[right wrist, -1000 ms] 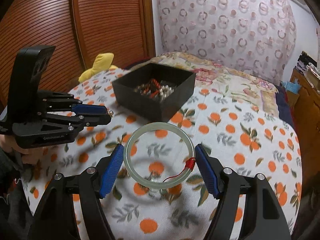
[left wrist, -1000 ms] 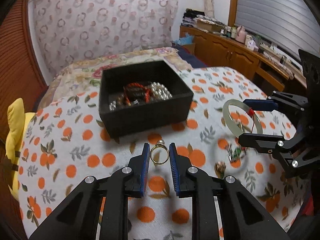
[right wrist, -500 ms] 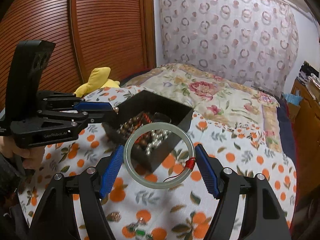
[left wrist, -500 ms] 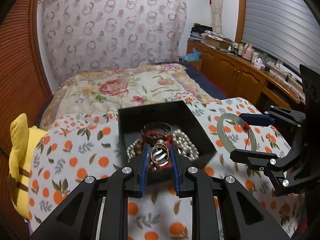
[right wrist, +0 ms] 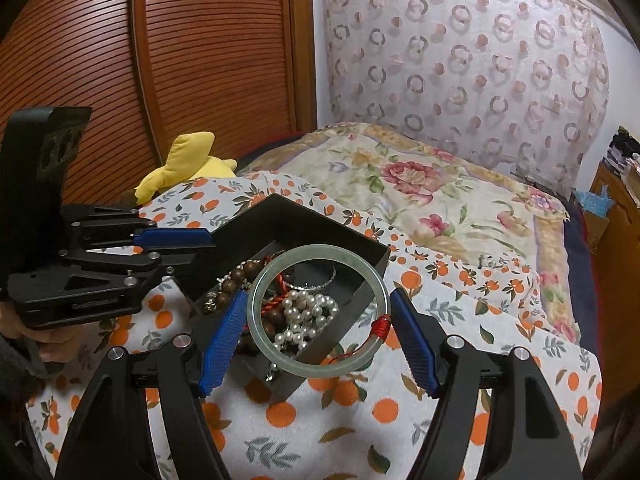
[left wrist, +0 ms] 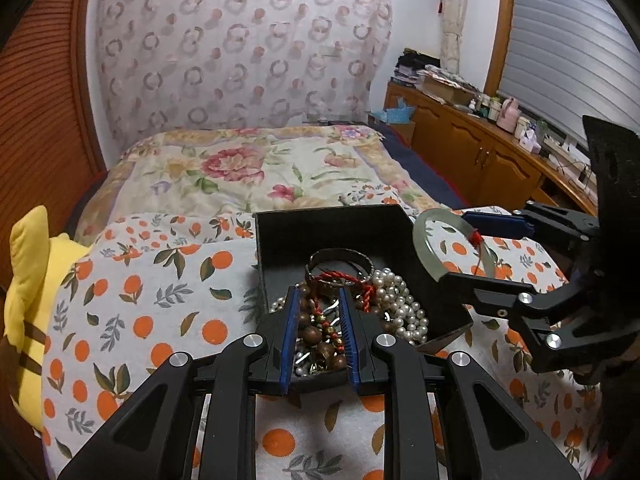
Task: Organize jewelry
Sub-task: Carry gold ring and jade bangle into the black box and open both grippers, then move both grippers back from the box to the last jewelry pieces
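At the far left a yellow plush toy [left wrist: 28, 280] is lying on the orange-print cloth [left wrist: 132, 300]. The left gripper [left wrist: 318, 291] is hovering over the near side of the black box [left wrist: 332, 214], its jaws nearly pressed together; whether anything small is pinched there is lost against the wooden beads [left wrist: 316, 336] and pearl strand [left wrist: 400, 300] in the box. To the right, the right gripper [right wrist: 318, 294] is pinching the jade bangle [right wrist: 320, 250] across its width, above the box's corner. Depositing seems underway; next, the bangle is needing a lowering and a gentle release.

A bed [left wrist: 248, 176] under floral quilt — ring-patterned curtain [left wrist: 240, 48] behind, slatted wooden doors [right wrist: 160, 60], wooden sideboard [left wrist: 480, 148].
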`<state>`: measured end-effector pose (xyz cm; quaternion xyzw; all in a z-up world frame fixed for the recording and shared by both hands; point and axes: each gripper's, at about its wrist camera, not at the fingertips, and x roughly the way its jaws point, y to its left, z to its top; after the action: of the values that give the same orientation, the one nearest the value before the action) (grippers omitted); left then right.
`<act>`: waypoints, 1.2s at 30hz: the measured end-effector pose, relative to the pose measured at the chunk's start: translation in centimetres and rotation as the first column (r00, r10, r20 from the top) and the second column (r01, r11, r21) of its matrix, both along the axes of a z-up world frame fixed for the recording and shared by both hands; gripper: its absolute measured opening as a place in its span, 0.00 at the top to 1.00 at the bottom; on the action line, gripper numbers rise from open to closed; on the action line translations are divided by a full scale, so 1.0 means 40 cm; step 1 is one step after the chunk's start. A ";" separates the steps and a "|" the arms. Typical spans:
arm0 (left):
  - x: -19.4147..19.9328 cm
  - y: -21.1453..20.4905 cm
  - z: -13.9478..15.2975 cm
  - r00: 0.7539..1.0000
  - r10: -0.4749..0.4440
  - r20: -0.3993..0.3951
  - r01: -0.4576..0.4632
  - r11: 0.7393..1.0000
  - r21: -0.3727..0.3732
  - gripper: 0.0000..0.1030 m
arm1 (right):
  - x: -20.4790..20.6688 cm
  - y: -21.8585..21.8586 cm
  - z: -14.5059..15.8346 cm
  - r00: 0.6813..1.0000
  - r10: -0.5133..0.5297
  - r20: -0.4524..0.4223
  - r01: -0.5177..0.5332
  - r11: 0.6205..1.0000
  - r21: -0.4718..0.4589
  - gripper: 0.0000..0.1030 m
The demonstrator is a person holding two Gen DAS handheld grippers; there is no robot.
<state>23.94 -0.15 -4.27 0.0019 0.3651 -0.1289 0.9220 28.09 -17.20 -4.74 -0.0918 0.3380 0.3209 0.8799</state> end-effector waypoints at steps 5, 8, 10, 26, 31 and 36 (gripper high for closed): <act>0.006 0.011 0.002 1.000 0.011 -0.002 -0.011 1.000 -0.010 0.81 | 0.017 0.017 -0.002 1.000 0.003 0.001 -0.003 1.000 -0.002 0.28; 0.004 0.023 0.007 1.000 0.027 0.010 -0.027 1.000 -0.009 0.78 | 0.024 0.027 -0.003 1.000 0.010 0.002 -0.010 1.000 -0.005 0.28; -0.001 0.030 0.013 0.999 0.038 0.026 -0.038 0.999 0.004 0.76 | 0.030 0.040 -0.007 1.000 0.017 0.001 -0.017 1.000 -0.008 0.28; -0.009 0.077 0.031 0.995 0.085 0.055 -0.085 0.996 -0.008 0.62 | 0.075 0.092 -0.037 0.999 0.031 -0.029 -0.032 0.999 -0.032 0.27; -0.016 0.072 0.038 0.995 0.080 0.061 -0.080 0.997 -0.007 0.55 | 0.062 0.064 -0.022 0.999 0.014 -0.029 -0.014 1.000 -0.008 0.27; -0.029 0.056 0.049 0.995 0.075 0.070 -0.075 0.997 0.005 0.54 | 0.065 0.039 0.007 1.000 -0.006 -0.030 0.008 0.999 0.047 0.25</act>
<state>22.79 2.08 -2.33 -0.0039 0.3331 -0.0926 0.9383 30.67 -15.65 -4.47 -0.0651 0.3440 0.3271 0.8777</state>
